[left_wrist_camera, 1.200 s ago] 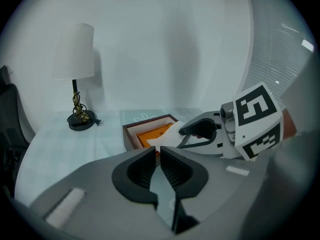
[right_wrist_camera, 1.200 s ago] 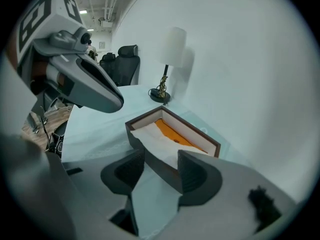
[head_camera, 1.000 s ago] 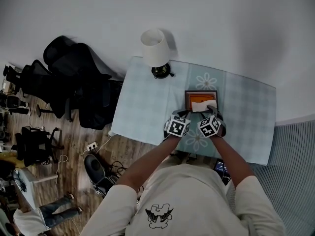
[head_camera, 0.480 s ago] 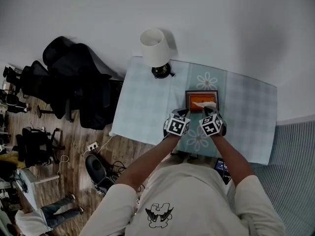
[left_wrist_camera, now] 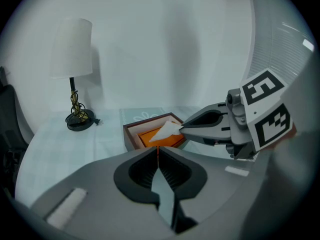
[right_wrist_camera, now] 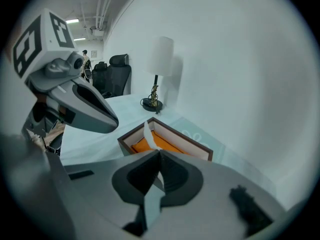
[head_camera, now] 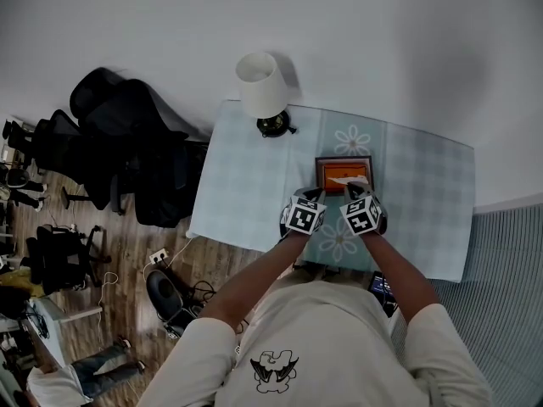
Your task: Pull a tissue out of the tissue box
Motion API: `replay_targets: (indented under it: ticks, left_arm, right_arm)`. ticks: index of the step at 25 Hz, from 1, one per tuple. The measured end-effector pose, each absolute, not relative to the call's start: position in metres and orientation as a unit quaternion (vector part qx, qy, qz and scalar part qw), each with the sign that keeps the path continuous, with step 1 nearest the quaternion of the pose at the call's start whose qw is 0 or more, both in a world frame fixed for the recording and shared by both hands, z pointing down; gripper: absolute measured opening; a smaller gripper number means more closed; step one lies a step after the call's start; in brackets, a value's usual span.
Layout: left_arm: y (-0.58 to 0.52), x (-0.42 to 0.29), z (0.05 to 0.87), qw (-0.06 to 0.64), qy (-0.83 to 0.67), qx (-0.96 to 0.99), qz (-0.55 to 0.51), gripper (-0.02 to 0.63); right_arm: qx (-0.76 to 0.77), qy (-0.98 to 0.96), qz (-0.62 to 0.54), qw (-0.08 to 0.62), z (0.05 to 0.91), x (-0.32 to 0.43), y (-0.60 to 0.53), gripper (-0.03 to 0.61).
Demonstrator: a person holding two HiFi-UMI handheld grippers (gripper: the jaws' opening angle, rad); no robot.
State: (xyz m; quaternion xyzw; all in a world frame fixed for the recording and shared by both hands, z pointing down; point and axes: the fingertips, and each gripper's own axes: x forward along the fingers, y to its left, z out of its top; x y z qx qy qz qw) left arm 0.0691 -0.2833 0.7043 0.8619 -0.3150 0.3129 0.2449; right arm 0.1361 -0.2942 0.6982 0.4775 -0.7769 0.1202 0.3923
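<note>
Since a second ago the right gripper (left_wrist_camera: 183, 128) has brought its jaws together, and they now pinch the white tissue (left_wrist_camera: 167, 130) by its raised tip; the tissue stands up out of the tissue box (head_camera: 344, 158), its lower part inside the orange opening and its upper corner drawn toward the box's near right edge; the box is a shallow dark-framed rectangle with a pale inner wall and an orange face, and it lies flat on the table (head_camera: 246, 185), right of the middle and toward the near edge; the right gripper's own view shows the tissue as a narrow strip running from the box up into the line where its jaws meet; the left gripper (left_wrist_camera: 158, 149) is just beside the right one, at the box's near left corner, apart from the tissue, with its jaws pressed together and nothing between them; both grippers point down and forward toward the box, and their marker cubes sit side by side in the head view; the table wears a pale checked cloth with flower patterns; a lamp (head_camera: 261, 87) with a white shade and a dark round base stands at the far left part of the table, well apart from the box; black office chairs (head_camera: 127, 134) stand on the wooden floor (head_camera: 127, 253) left of the table.
</note>
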Motion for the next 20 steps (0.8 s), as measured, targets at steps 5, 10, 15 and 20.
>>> replay_targets:
  ticks: [5,10,15,20]
  left_arm:
    - [-0.283,0.068,0.701,0.254,-0.327,0.861,0.294,0.009]
    - [-0.279,0.067,0.693,0.249,-0.328,0.865,0.286,0.009]
    - [-0.275,0.062,0.684,0.238,-0.33,0.869,0.281,0.009]
    - [-0.266,0.057,0.675,0.23,-0.33,0.873,0.275,0.009]
  right_arm:
    - [0.487,-0.777,0.126,0.378,0.69,0.14,-0.289,0.014]
    - [0.5,-0.775,0.128,0.364,0.677,0.145,-0.28,0.014]
    - [0.519,-0.775,0.135,0.333,0.658,0.151,-0.268,0.014]
    - [0.541,-0.78,0.155,0.274,0.627,0.152,-0.25,0.014]
